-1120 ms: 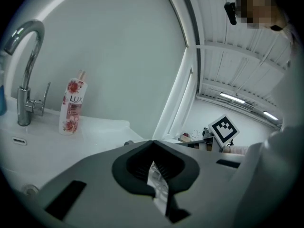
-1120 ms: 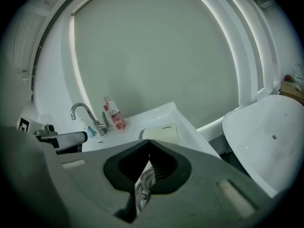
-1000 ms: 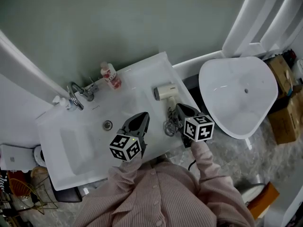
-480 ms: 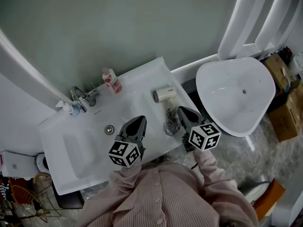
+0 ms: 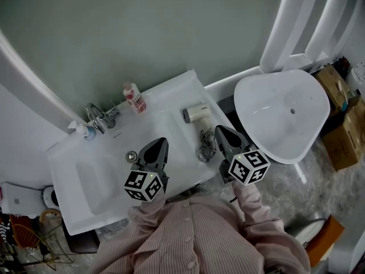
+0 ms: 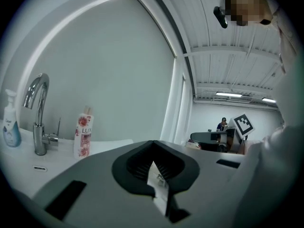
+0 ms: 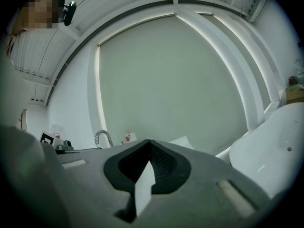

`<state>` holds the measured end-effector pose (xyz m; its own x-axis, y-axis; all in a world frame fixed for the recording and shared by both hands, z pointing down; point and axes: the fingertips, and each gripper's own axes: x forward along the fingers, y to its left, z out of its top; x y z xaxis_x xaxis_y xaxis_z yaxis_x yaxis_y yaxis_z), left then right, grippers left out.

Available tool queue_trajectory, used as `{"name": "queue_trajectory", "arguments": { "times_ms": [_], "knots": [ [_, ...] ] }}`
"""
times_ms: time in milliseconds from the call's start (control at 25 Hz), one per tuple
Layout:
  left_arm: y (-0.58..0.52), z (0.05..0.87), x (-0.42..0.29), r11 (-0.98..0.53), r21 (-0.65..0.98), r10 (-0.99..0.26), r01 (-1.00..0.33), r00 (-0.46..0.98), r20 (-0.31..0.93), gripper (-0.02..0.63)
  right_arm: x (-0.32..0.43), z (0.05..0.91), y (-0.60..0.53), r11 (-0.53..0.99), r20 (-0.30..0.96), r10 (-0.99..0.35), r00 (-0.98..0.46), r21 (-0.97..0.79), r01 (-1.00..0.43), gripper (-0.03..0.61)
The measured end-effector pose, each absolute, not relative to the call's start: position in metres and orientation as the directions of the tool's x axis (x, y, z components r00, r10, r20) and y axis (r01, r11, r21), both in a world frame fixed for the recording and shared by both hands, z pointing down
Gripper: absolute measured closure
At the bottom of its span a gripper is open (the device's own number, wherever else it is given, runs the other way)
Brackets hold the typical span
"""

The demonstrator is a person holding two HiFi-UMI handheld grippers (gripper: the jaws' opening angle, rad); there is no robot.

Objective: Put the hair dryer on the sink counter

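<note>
The white hair dryer [image 5: 197,113] lies on the right part of the white sink counter [image 5: 177,87], its dark cord [image 5: 205,147] bunched nearer the front edge. My right gripper [image 5: 219,131] hovers just right of the cord, jaws shut and empty. My left gripper [image 5: 159,143] is over the counter's front by the basin, also shut with nothing in it. In the left gripper view the left gripper [image 6: 153,145] points over the counter, its jaws together. In the right gripper view the right gripper [image 7: 148,144] points at the back wall, jaws together, and the dryer is hidden.
A chrome faucet [image 5: 94,119] and a pink bottle [image 5: 134,97] stand at the counter's back, with a soap bottle [image 6: 10,120] left of the faucet. A white tub [image 5: 283,113] sits right of the counter. Cardboard boxes [image 5: 342,136] stand at the far right.
My left gripper has drifted left and back toward the person. The right gripper has barely moved. The dryer and its cord lie as before.
</note>
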<state>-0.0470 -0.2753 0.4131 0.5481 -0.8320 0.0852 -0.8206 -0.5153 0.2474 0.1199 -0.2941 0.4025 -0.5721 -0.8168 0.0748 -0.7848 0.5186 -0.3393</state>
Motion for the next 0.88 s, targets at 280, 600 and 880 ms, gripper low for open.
{"name": "queue_trajectory", "arguments": {
  "times_ms": [280,600,880],
  "knots": [
    [-0.279,0.408,-0.055,-0.493,0.236,-0.850,-0.837,0.522,0.077,0.612,0.124,0.400,-0.295,0.507,0.064,-0.831,-0.552,-0.320,-0.800,0.574],
    [-0.283,0.412,-0.062,-0.464,0.236,-0.863,-0.854,0.496,0.096,0.612,0.134,0.403,-0.299,0.481,0.068,-0.849,-0.525,-0.316,-0.818,0.574],
    [-0.287,0.416,-0.064,-0.454,0.238,-0.866,-0.859,0.488,0.111,0.612,0.138,0.407,-0.304,0.468,0.078,-0.854,-0.514,-0.316,-0.825,0.574]
  ]
}}
